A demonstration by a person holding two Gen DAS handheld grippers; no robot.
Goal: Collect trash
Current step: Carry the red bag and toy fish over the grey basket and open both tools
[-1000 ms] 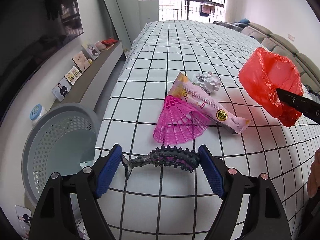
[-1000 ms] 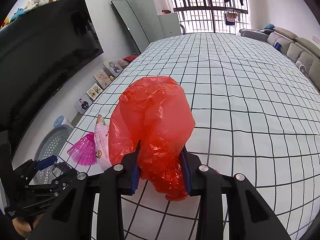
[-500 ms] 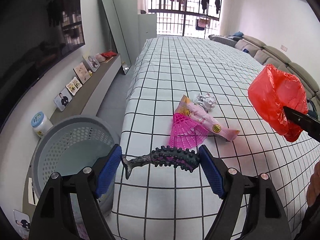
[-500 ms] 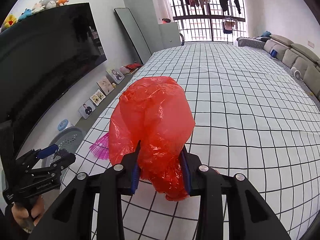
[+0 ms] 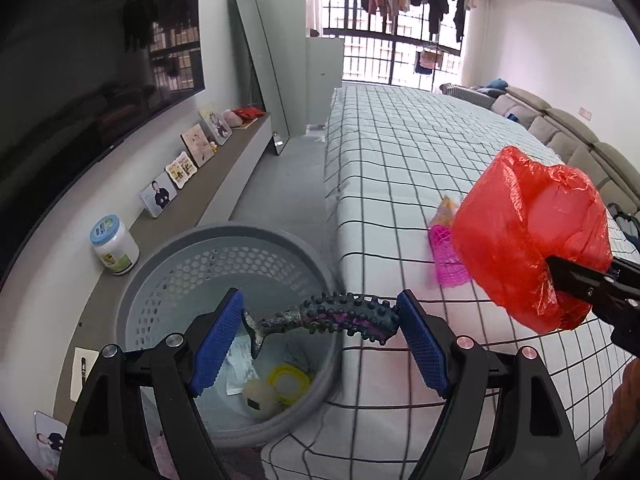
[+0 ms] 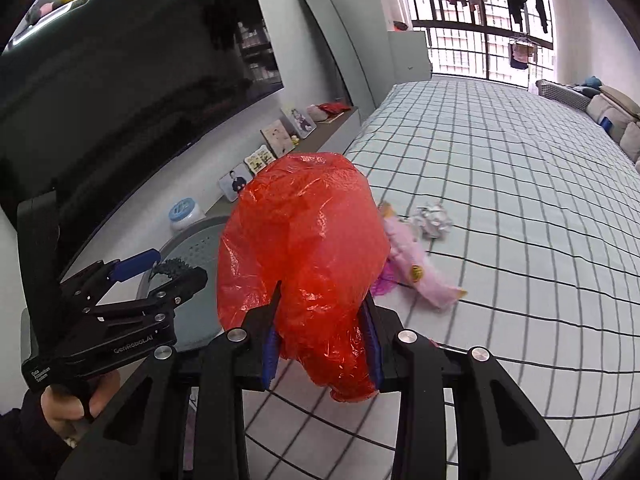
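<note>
Left claw (image 5: 320,340) now over basket (image 5: 168,256) gripping studded toy (image 5: 332,318), right claw (image 6: 322,344) clamping red bag (image 6: 304,248)

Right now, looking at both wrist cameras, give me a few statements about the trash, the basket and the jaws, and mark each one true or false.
1. The left gripper holds a dark spiky toy above the grey basket. True.
2. The right gripper is empty. False: its jaws clamp a red plastic bag.
3. The basket holds nothing. False: a yellow ring and other scraps lie inside.
4. A crumpled foil ball lies on the checked bed. True.
5. The pink snack wrapper is in the basket. False: it lies on the bed.
</note>
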